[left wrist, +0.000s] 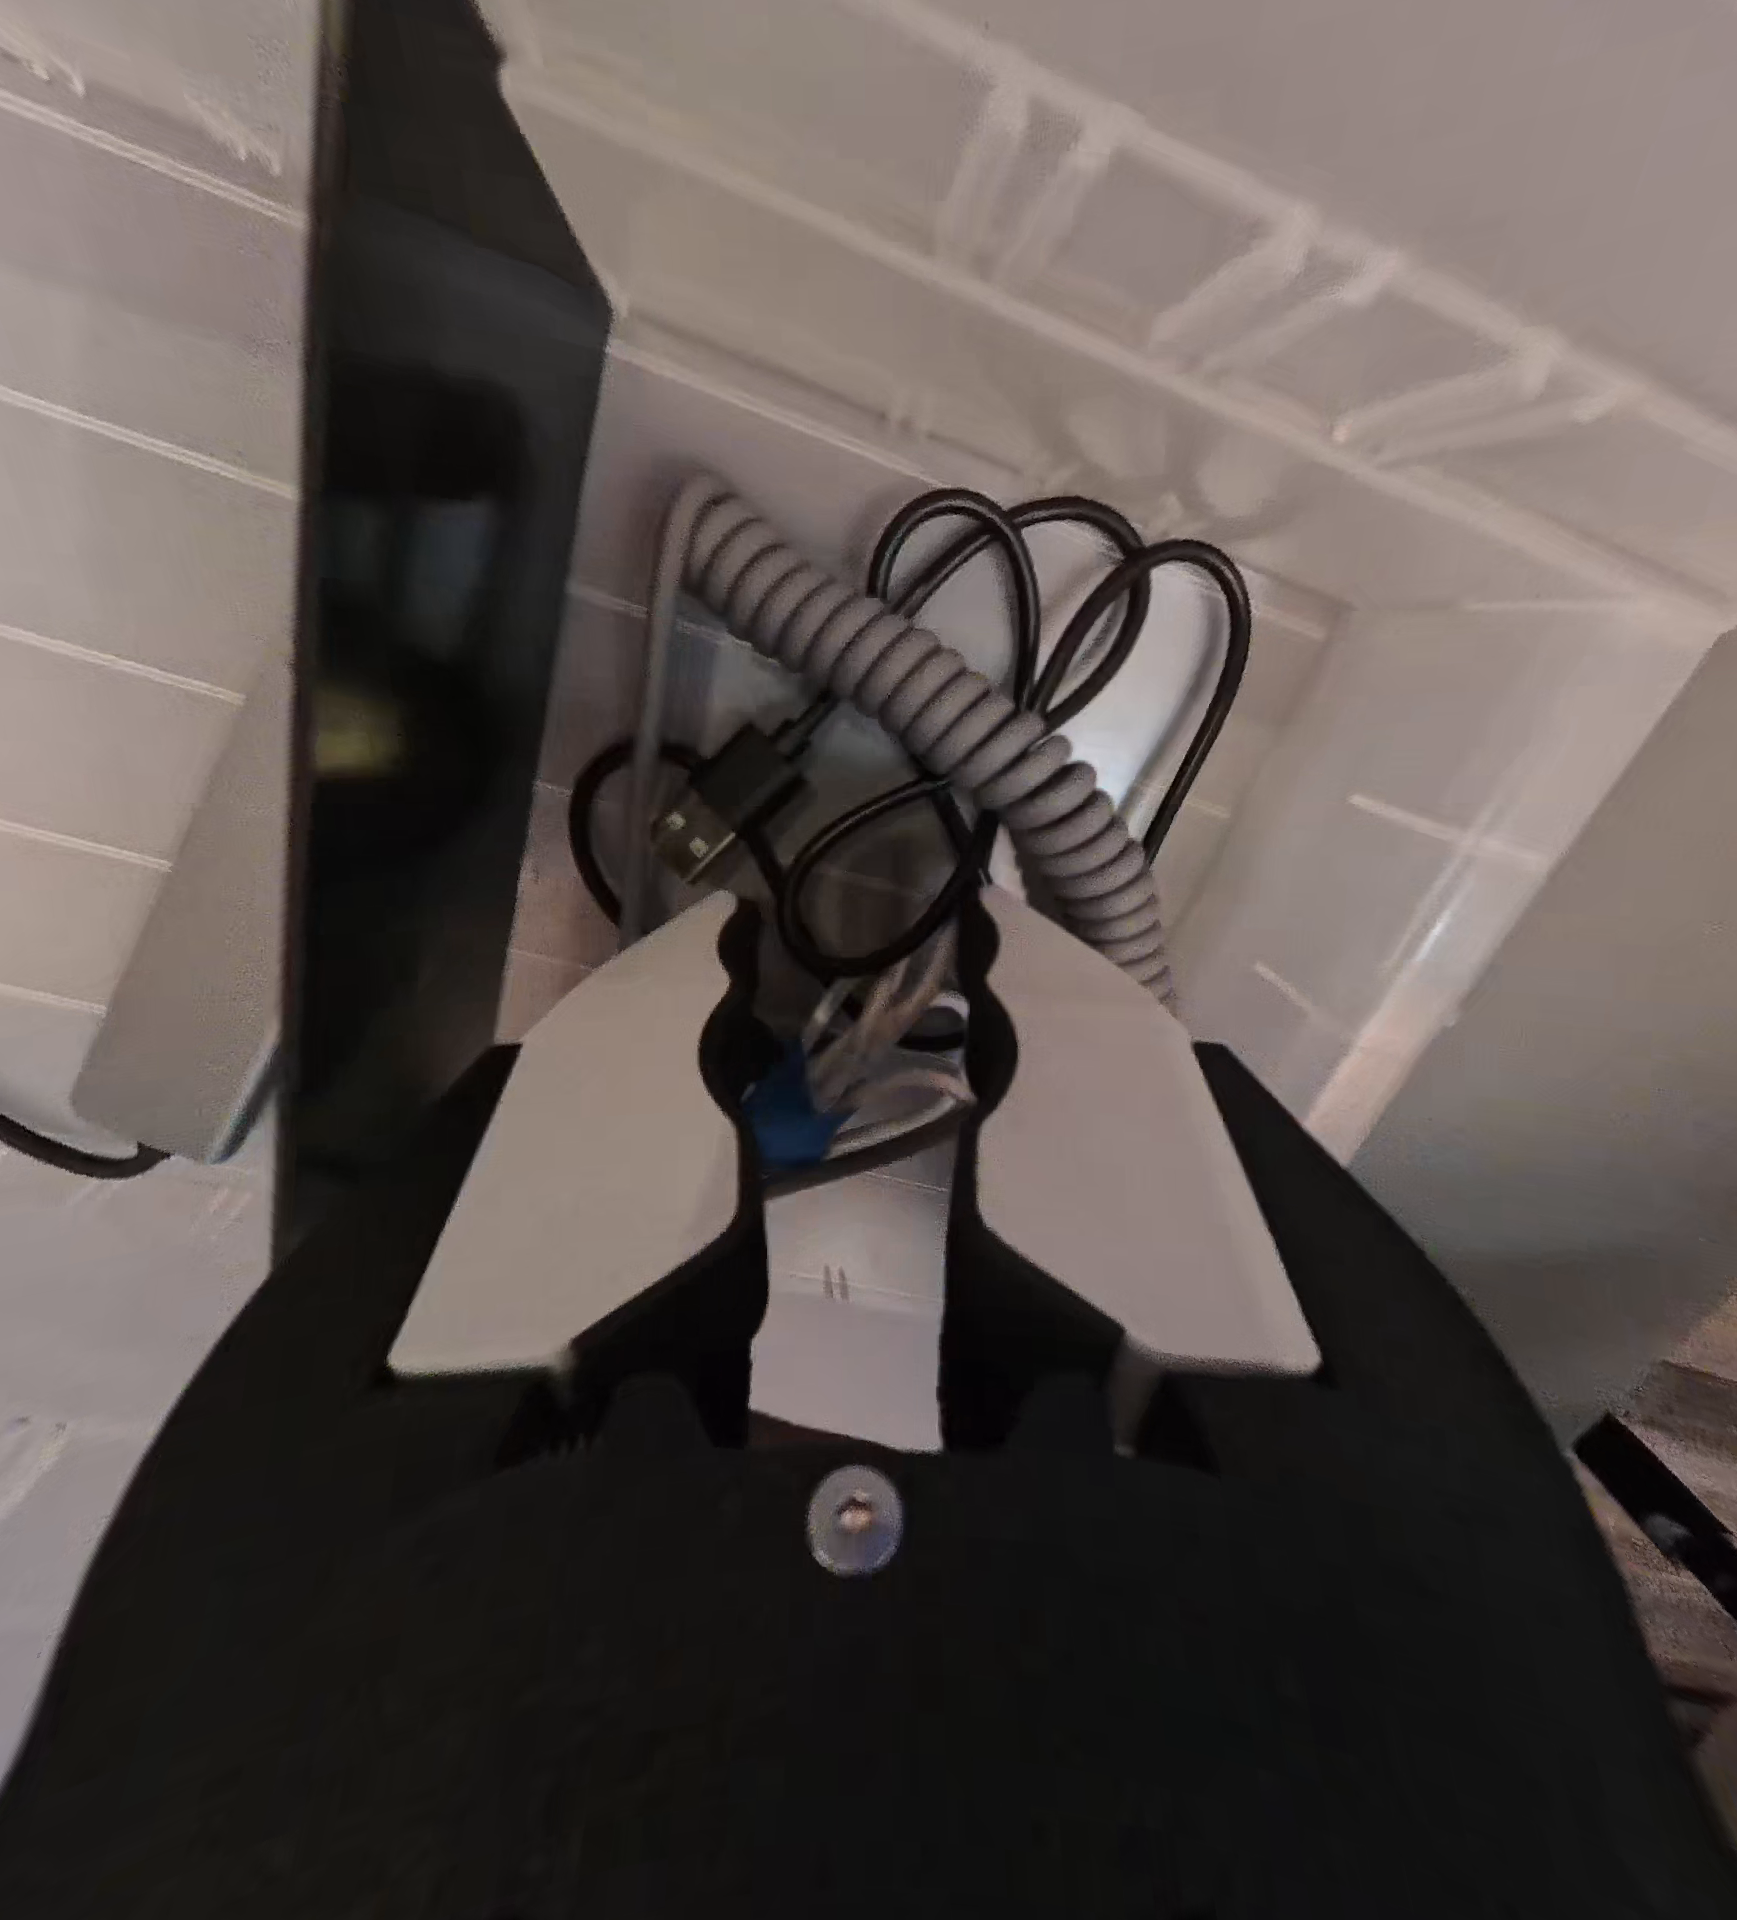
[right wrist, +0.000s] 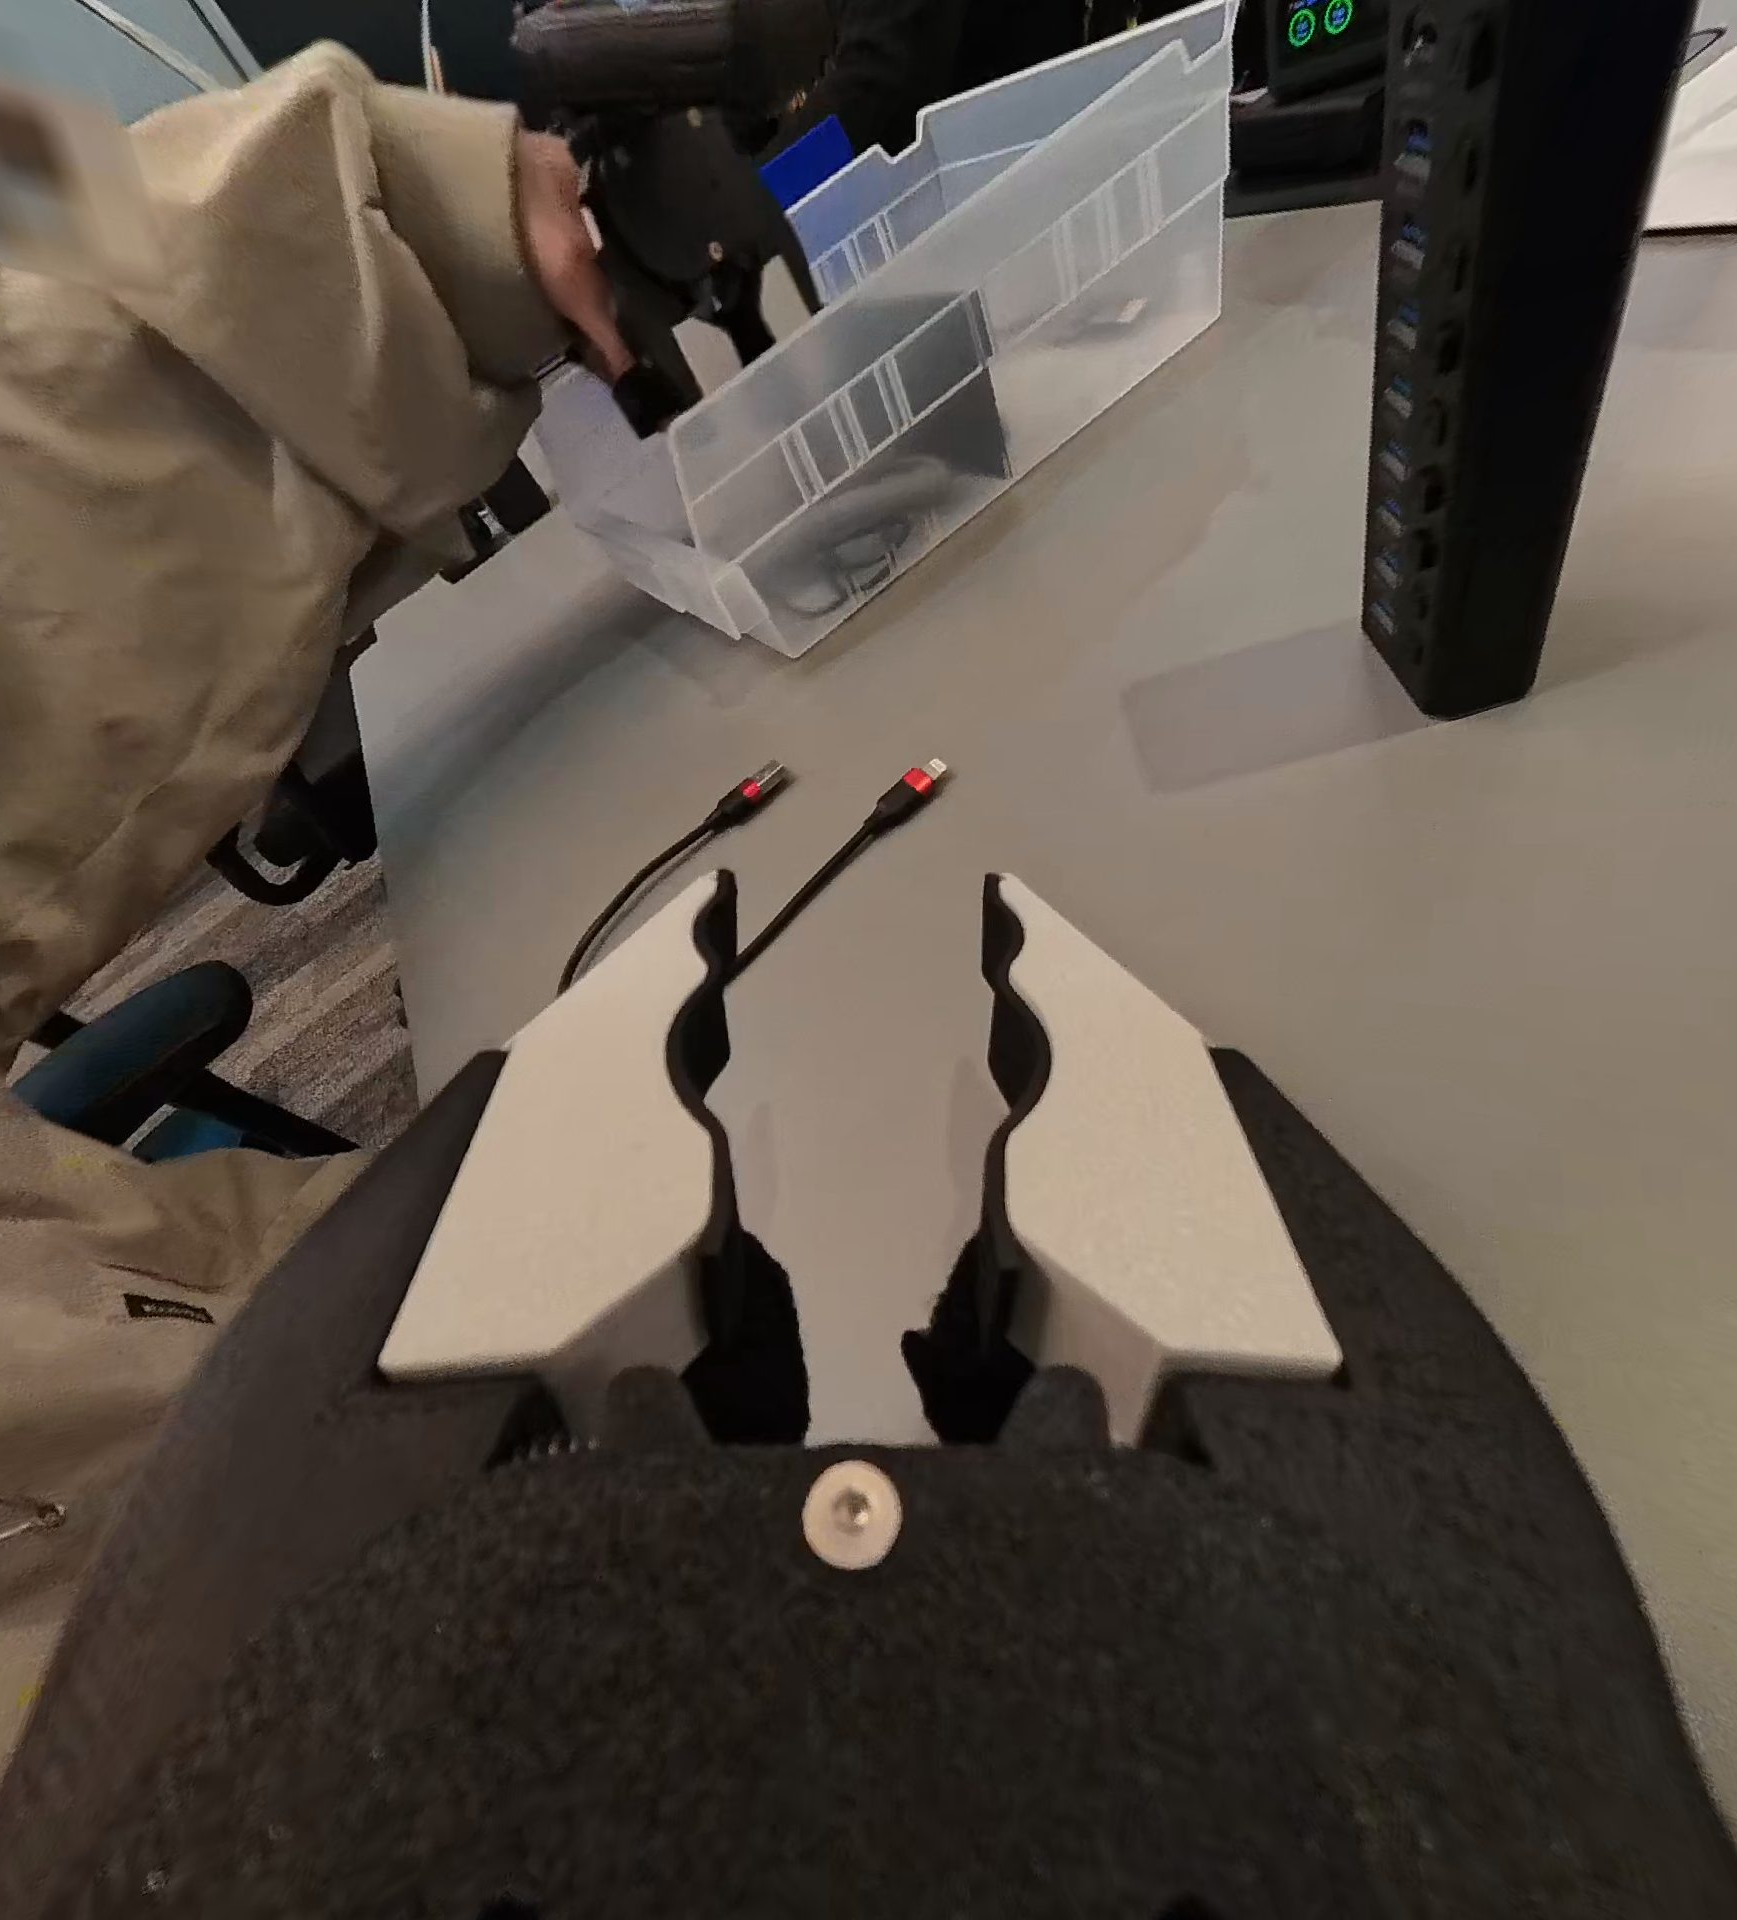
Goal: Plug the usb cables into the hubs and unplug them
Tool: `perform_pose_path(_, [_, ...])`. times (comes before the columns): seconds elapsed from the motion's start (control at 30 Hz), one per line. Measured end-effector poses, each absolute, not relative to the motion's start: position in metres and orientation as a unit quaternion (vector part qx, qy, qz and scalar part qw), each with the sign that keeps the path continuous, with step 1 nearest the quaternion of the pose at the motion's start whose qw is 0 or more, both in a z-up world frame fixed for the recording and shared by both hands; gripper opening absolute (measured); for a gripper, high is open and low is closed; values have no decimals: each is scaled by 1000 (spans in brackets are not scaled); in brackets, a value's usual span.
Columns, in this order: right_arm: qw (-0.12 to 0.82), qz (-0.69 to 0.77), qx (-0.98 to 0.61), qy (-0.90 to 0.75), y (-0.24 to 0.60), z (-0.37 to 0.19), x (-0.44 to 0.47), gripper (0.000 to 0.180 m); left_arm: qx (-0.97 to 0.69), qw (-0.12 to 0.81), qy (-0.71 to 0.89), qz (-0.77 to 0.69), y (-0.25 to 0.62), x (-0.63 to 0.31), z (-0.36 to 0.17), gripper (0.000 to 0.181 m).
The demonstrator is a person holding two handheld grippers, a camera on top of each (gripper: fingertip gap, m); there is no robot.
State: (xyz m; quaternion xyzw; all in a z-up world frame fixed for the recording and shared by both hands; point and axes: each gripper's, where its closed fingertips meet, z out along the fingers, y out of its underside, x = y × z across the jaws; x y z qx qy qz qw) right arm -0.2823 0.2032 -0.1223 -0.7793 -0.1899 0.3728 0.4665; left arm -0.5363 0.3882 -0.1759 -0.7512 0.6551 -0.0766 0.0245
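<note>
At centre frame in the bin (left wrist: 1259, 312), my left gripper (left wrist: 859, 914), jaws spread, faces limp cables; I'd pinch the rigid black USB plug (left wrist: 713, 821). Right gripper (right wrist: 859, 894) is spread, empty.

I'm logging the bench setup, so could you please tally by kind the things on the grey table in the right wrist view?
Clear plastic bin: 1
Black upright hub: 1
Black cable with red-banded plugs: 1, both ends showing, one plug beside the other
Total: 3
The bin's cables are too blurred through its wall to count there.
</note>
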Motion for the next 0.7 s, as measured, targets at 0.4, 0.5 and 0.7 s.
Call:
perform_pose_path(0.4, [456,381,-781,-194,200,-125,-284,47,-709,157,688,15,401,-536,-99,6])
perform_pose_path(0.5, [455,381,-781,-198,198,-124,-286,47,-695,231,680,39,405,-536,-59,3])
perform_pose_path(0.7, [454,377,-780,-208,193,-123,-292,47,-665,296,674,127,408,-552,-16,3])
